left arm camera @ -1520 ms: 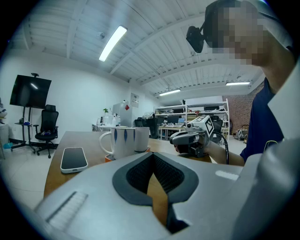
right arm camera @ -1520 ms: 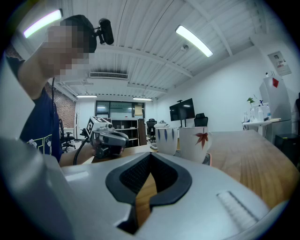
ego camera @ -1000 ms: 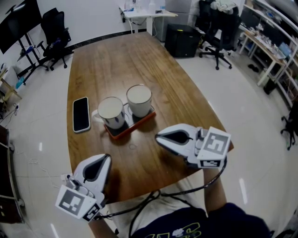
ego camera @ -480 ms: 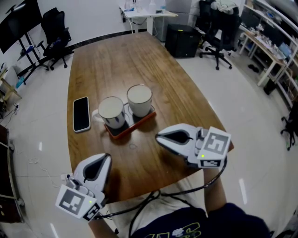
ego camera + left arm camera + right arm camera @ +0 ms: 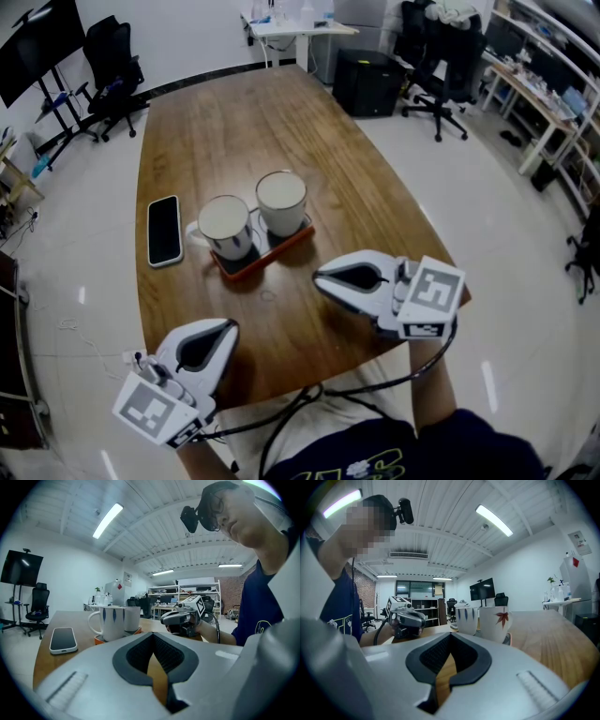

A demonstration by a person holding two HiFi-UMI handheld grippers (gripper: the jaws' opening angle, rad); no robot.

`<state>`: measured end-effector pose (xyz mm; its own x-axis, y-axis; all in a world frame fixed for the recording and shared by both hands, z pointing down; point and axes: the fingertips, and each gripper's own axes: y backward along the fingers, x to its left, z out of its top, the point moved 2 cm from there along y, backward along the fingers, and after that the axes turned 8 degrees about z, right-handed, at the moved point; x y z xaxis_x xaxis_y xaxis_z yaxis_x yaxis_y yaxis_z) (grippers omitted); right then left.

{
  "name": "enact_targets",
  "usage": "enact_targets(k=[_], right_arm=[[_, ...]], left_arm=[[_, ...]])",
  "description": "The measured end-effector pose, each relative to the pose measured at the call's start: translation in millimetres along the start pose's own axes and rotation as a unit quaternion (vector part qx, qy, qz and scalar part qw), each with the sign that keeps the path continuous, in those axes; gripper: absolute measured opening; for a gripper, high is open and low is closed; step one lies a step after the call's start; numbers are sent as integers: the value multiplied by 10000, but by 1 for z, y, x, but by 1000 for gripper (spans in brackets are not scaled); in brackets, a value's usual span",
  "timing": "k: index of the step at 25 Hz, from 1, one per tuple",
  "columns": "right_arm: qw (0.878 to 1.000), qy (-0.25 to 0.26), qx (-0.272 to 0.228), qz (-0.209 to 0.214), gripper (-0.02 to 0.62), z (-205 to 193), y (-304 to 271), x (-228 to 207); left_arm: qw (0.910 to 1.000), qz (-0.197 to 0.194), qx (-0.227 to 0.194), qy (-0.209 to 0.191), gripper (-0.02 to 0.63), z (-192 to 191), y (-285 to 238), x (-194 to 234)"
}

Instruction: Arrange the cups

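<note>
Two white cups stand side by side on an orange tray [image 5: 284,250] in the middle of the wooden table. The left cup [image 5: 225,223] has blue marks [image 5: 111,623] and its handle points left. The right cup [image 5: 280,199] bears a red leaf [image 5: 496,623]. My left gripper [image 5: 228,328] hovers over the table's near edge, shut and empty, short of the tray. My right gripper [image 5: 320,275] is shut and empty too, just right of and nearer than the tray. In the gripper views, the left gripper [image 5: 153,641] and the right gripper [image 5: 450,641] show jaws that meet with nothing between them.
A black phone [image 5: 163,230] lies flat on the table left of the cups. The table's near edge [image 5: 281,375] runs just under my grippers. Office chairs [image 5: 439,66], desks and shelves stand beyond the table's far end and right side.
My left gripper has swung its tip a little to the right, toward the table's middle. The right gripper and the cups have not moved.
</note>
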<state>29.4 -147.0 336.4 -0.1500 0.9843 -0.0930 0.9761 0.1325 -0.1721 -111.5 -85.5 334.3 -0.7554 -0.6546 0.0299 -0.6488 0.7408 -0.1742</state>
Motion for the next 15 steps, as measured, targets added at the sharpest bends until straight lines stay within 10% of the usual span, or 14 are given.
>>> enact_targets(k=[15], right_arm=[[10000, -15, -12, 2, 8, 0, 0, 0]], left_arm=[[10000, 8, -11, 47, 3, 1, -1, -1]])
